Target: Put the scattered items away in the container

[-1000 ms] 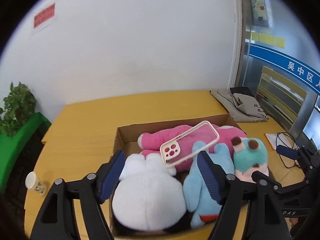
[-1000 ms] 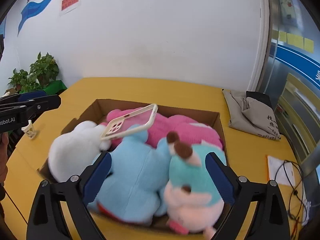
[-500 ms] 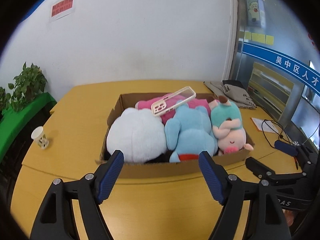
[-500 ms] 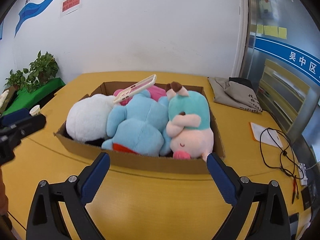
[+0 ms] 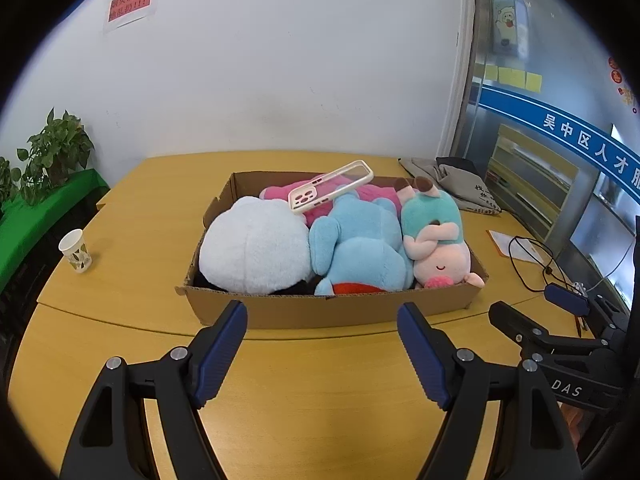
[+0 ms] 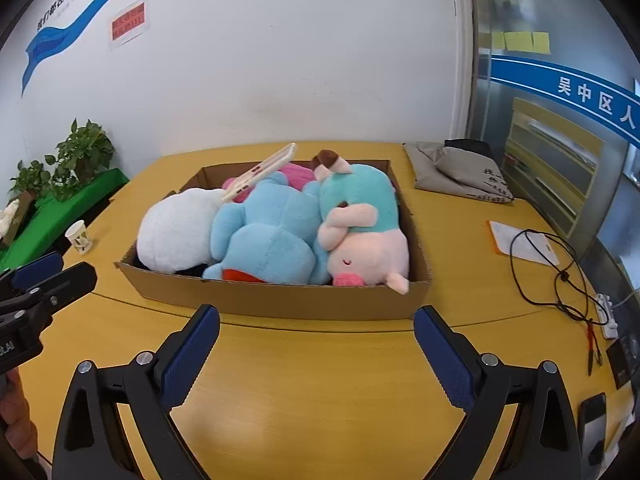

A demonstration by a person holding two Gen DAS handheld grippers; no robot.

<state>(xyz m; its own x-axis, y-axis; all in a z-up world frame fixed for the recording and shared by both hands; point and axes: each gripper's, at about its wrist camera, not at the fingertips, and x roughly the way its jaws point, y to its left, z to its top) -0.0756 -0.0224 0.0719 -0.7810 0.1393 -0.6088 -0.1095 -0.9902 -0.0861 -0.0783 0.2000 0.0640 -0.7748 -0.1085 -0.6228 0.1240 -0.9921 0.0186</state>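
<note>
A shallow cardboard box (image 5: 320, 310) (image 6: 280, 300) sits on the yellow table, packed with plush toys: a white one (image 5: 254, 246) (image 6: 176, 236), a light blue one (image 5: 360, 248) (image 6: 272, 236), a pink one (image 5: 280, 194) at the back, and a teal-and-pink pig (image 5: 438, 240) (image 6: 364, 232). A cream phone case (image 5: 330, 186) (image 6: 260, 176) lies tilted on top of them. My left gripper (image 5: 322, 346) hangs open over bare table in front of the box, holding nothing. My right gripper (image 6: 316, 354) is likewise open and empty, short of the box's near wall.
A paper cup (image 5: 76, 250) (image 6: 80, 236) stands at the table's left. A grey cloth bag (image 6: 460, 176) lies at the back right. Paper with a black cable (image 6: 536, 248), a power strip (image 6: 608, 316) and a phone (image 6: 592, 432) are on the right. Plants (image 5: 52, 152) stand beyond the left edge.
Both grippers have pulled back from above the toys to the table in front of the box, staying open. The toys and the phone case have not shifted.
</note>
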